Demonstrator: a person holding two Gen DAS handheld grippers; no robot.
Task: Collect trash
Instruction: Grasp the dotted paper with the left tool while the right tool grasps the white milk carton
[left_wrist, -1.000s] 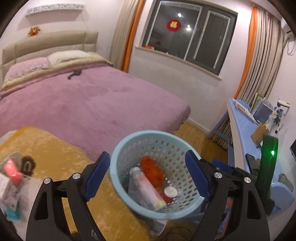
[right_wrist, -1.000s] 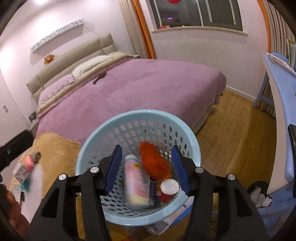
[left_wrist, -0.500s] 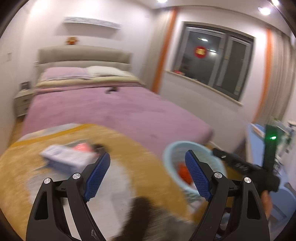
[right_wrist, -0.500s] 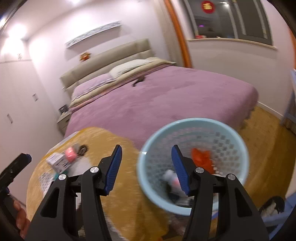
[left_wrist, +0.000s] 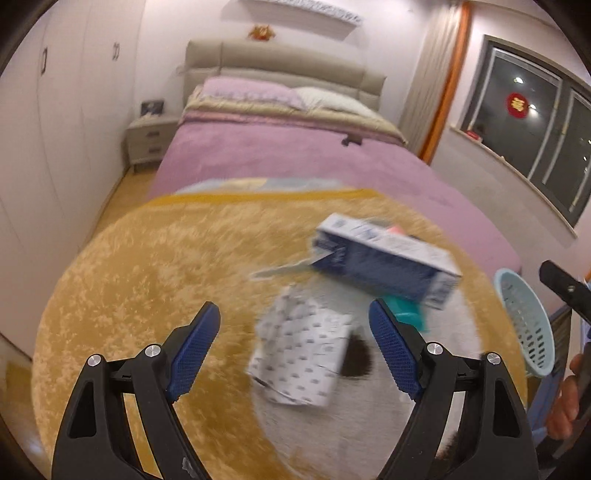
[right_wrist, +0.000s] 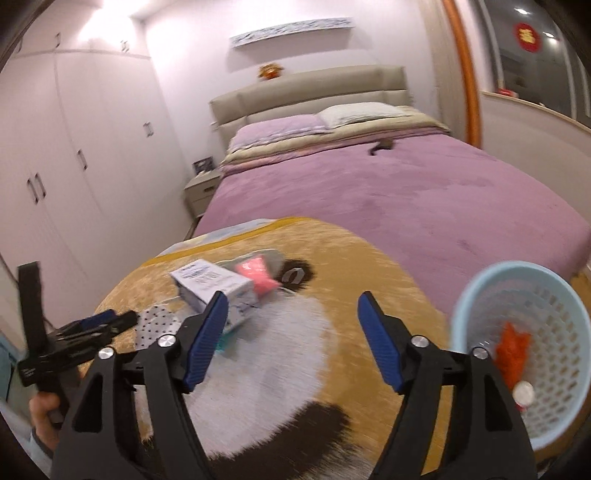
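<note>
My left gripper (left_wrist: 295, 325) is open and empty, hovering over a dotted white paper packet (left_wrist: 301, 360) on a round yellow rug (left_wrist: 147, 280). A blue-and-white box (left_wrist: 384, 258) and a teal item (left_wrist: 406, 314) lie just beyond it. My right gripper (right_wrist: 291, 317) is open and empty above the rug (right_wrist: 369, 269). The box (right_wrist: 214, 286), a pink packet (right_wrist: 258, 275) and the dotted packet (right_wrist: 157, 325) lie to its left. The light blue trash basket (right_wrist: 476, 291), holding orange and red-capped trash, stands at the right; it also shows in the left wrist view (left_wrist: 528, 321).
A bed with a purple cover (right_wrist: 424, 192) lies behind the rug. White wardrobes (right_wrist: 74, 147) line the left wall, with a nightstand (left_wrist: 147, 140) by the bed. A window (left_wrist: 535, 122) is on the right wall. The left gripper shows in the right wrist view (right_wrist: 92, 325).
Both grippers have swung left, away from the basket and toward the trash on the rug. The basket has gone from the centre of both views to the right edge.
</note>
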